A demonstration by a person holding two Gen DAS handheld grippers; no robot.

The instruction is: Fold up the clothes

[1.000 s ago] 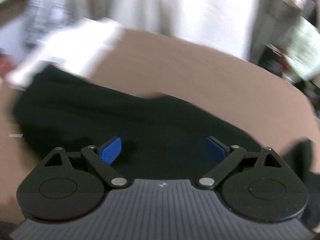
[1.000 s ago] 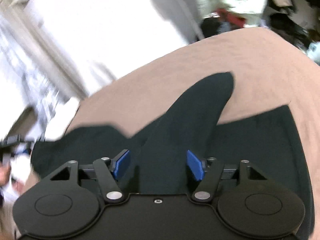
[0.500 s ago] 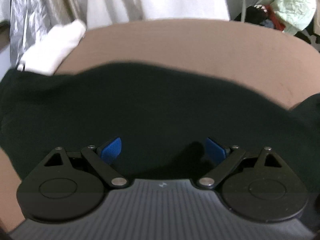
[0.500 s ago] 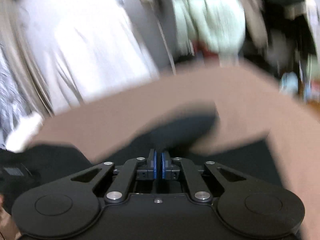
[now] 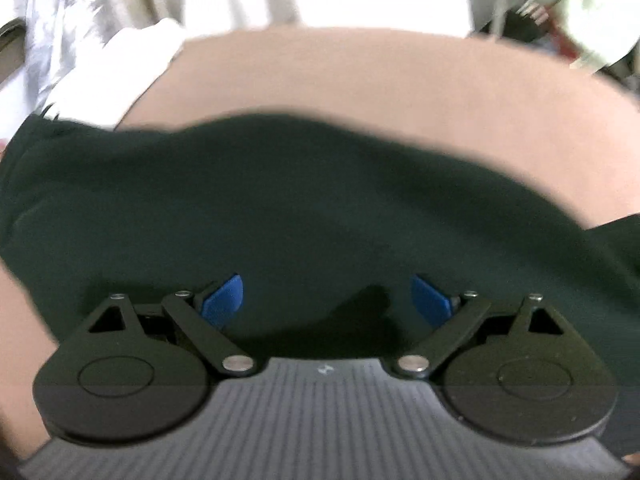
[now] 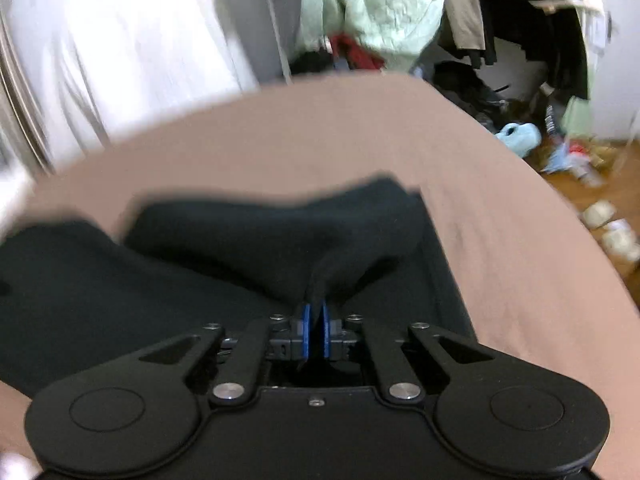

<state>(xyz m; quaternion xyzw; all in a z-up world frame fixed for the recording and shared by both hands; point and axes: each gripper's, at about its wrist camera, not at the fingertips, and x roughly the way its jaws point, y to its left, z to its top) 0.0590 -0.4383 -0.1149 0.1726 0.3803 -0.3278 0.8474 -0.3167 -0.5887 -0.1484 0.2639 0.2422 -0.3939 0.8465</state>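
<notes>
A black garment (image 5: 280, 208) lies spread over the brown bed cover (image 5: 360, 76). In the left wrist view my left gripper (image 5: 326, 300) hovers low over the cloth, its blue pads wide apart with only flat fabric beneath them. In the right wrist view my right gripper (image 6: 315, 330) is shut on the garment's sleeve (image 6: 280, 232). The sleeve rises from the pads in a pinched fold and drapes across the garment's body (image 6: 100, 280). The brown cover (image 6: 320, 132) shows beyond it.
A white folded cloth (image 5: 116, 68) lies at the bed's far left corner, with pale curtains (image 6: 120, 40) behind. Hanging clothes (image 6: 380, 8) and scattered items on the wooden floor (image 6: 580, 160) crowd the far right, past the bed's edge.
My right gripper closed on the sleeve and has lifted and carried it across the garment. My left gripper came down closer over the black cloth, still open.
</notes>
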